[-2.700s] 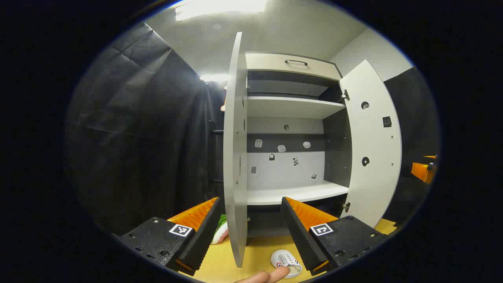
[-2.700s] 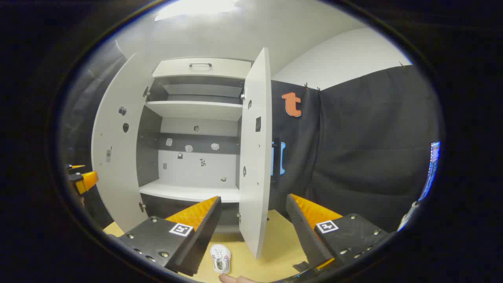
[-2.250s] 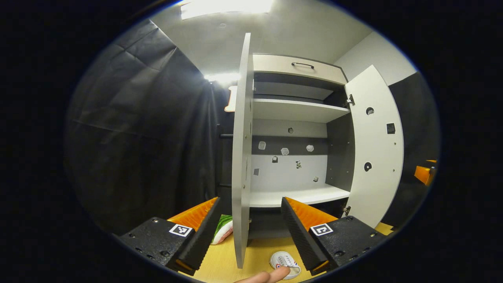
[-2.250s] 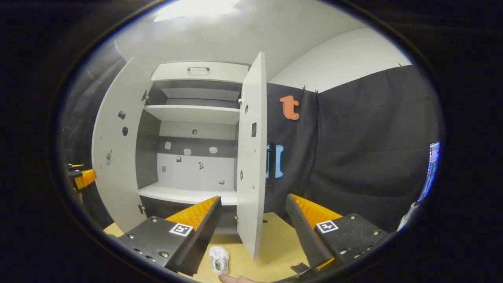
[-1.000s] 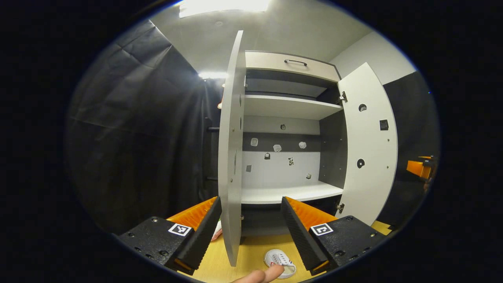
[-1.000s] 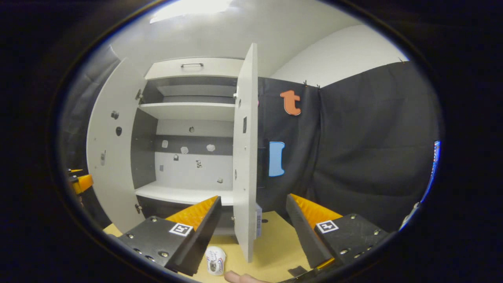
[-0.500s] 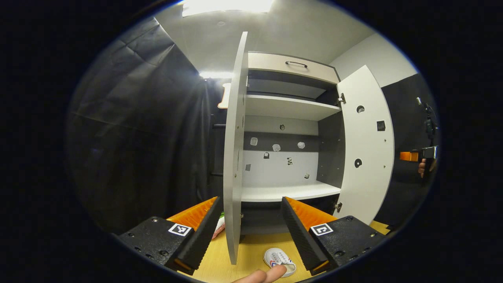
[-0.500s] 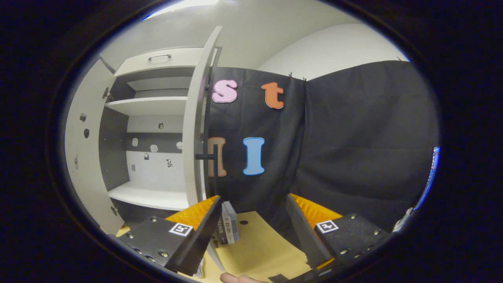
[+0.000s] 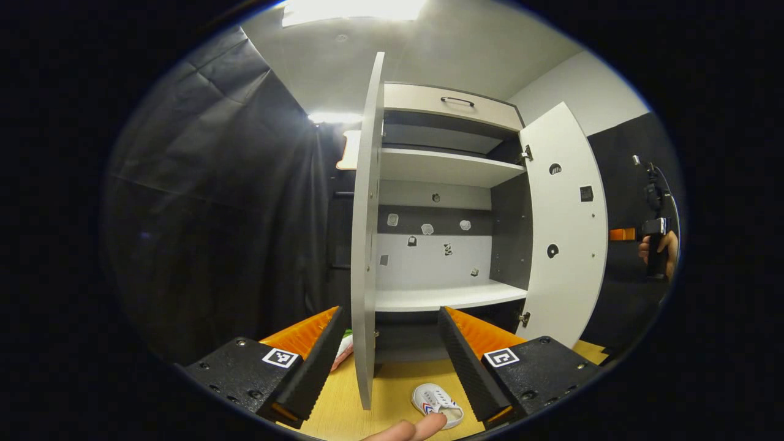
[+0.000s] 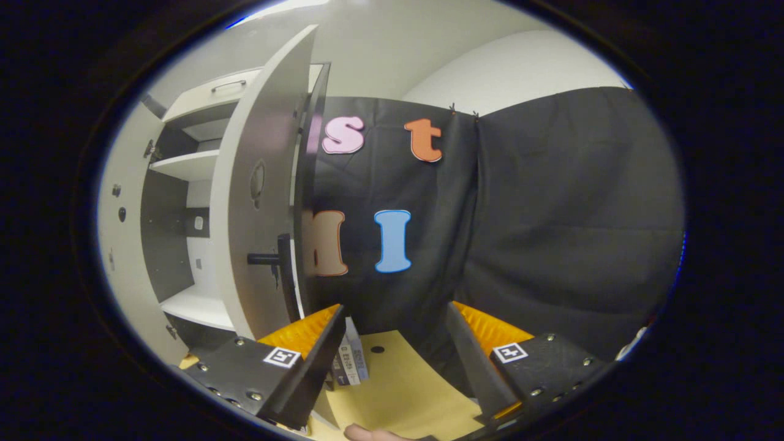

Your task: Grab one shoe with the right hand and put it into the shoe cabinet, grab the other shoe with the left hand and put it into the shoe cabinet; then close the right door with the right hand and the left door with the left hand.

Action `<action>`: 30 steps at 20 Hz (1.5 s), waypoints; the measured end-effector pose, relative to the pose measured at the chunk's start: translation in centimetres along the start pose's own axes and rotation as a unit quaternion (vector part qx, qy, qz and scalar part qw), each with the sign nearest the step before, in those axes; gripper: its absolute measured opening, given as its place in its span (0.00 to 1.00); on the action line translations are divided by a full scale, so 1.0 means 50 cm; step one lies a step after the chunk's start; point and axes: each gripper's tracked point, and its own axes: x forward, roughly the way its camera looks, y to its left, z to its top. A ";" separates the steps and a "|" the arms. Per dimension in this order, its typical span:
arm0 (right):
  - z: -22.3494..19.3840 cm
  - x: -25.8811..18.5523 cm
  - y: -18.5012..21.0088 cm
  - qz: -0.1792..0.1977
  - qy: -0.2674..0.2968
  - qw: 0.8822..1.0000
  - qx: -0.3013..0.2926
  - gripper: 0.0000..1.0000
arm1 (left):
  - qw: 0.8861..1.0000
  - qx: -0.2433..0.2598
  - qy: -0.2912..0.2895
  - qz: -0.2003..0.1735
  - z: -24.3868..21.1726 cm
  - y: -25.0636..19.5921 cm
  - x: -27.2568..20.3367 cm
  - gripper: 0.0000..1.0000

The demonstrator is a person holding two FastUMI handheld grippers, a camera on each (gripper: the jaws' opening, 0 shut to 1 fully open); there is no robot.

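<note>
The white shoe cabinet (image 9: 450, 101) stands with both doors wide open and its lower shelf (image 9: 447, 297) bare. A white shoe (image 9: 436, 401) lies on the yellow table (image 9: 392, 398) in front of it, by a fingertip. A green and pink shoe (image 9: 344, 350) peeks out behind the left door (image 9: 366, 245). My left gripper (image 9: 389, 318) is open and empty, straddling that door's edge from a distance. My right gripper (image 10: 395, 315) is open and empty beside the outer face of the right door (image 10: 257, 202), near its black handle (image 10: 269, 259). In the left gripper view a hand (image 9: 660, 251) holds the right gripper (image 9: 620, 234) beyond the right door (image 9: 563, 233).
Black cloth walls close in on both sides of the cabinet. A few small boxes (image 10: 352, 361) stand on the table (image 10: 398, 386) at the foot of the right door. A drawer with a dark handle (image 9: 456, 101) tops the cabinet.
My right gripper has swung right, around the right door, from facing the cabinet's inside to facing the door's outer side and handle. The left gripper has barely moved.
</note>
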 end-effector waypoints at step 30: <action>-0.591 -0.292 0.501 0.222 0.111 0.968 -0.037 0.98 | 1.000 0.015 0.001 -0.006 -0.101 0.037 -0.035 0.93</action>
